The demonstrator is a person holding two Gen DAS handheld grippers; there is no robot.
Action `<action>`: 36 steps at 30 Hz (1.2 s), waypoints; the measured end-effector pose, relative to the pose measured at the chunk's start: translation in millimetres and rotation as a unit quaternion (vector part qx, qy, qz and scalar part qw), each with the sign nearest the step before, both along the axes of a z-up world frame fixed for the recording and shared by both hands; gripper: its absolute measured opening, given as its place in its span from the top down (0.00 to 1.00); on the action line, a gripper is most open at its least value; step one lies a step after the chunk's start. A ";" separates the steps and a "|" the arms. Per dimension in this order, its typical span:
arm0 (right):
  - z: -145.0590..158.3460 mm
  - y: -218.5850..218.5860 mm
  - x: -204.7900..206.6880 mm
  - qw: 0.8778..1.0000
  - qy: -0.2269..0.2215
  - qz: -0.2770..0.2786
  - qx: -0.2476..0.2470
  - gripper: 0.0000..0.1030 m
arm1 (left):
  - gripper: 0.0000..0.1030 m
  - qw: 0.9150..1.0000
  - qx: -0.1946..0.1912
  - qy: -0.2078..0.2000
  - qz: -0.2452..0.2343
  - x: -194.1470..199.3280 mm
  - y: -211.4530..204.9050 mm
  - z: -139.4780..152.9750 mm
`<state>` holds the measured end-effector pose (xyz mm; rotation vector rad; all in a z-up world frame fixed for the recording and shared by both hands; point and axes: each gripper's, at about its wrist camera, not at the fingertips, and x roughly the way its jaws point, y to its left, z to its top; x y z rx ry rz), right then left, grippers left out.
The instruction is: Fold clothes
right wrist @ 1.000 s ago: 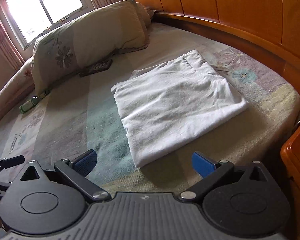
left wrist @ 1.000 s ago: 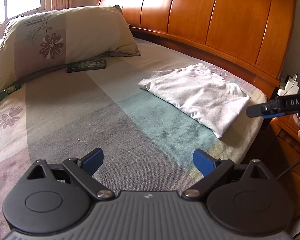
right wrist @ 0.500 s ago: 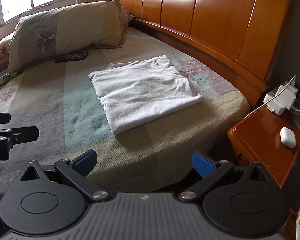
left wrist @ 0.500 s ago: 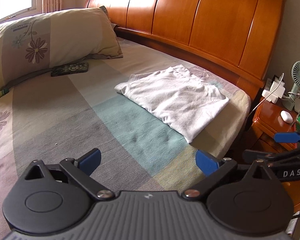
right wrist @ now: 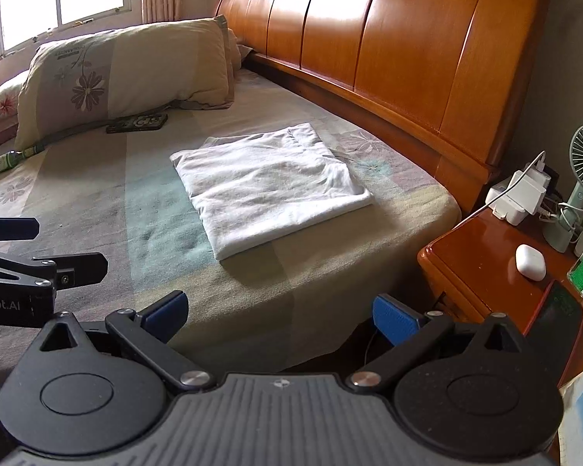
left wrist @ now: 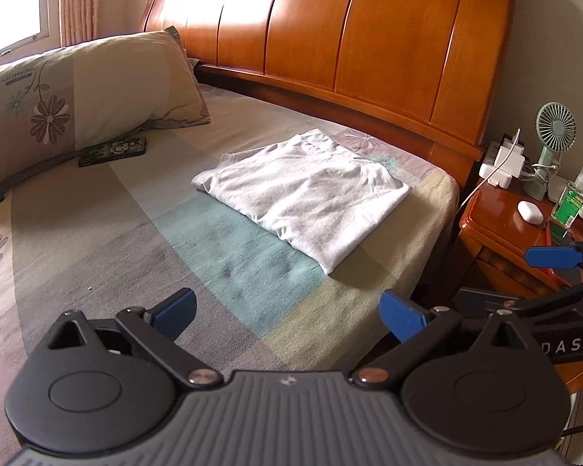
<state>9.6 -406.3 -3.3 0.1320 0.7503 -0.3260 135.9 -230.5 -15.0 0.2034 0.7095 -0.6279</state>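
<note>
A white garment [left wrist: 307, 194] lies folded into a flat rectangle on the striped bedsheet [left wrist: 116, 233], near the headboard and the bed's right edge; the right wrist view shows the same white garment [right wrist: 268, 186]. My left gripper [left wrist: 287, 312] hangs open over the sheet, well short of the garment, with nothing between its blue pads. My right gripper [right wrist: 280, 312] is open too, held off the bed's corner, empty. In the left wrist view the right gripper's blue fingertip [left wrist: 552, 257] shows at the far right.
A flowered pillow [left wrist: 85, 93] leans at the left by the window, with a dark phone [left wrist: 112, 150] before it. The wooden headboard [left wrist: 349, 46] runs behind. A nightstand [right wrist: 497, 268] at the right carries a charger, fan, earbud case and bottle.
Both grippers have pulled back from the folded garment, which now looks smaller and farther. The nightstand has come into view on the right. Both stay open.
</note>
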 end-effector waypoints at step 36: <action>2.3 -2.0 1.3 1.000 -0.003 0.000 0.004 0.00 | 0.02 1.000 0.003 0.002 -0.003 -0.3 -2.5 0.2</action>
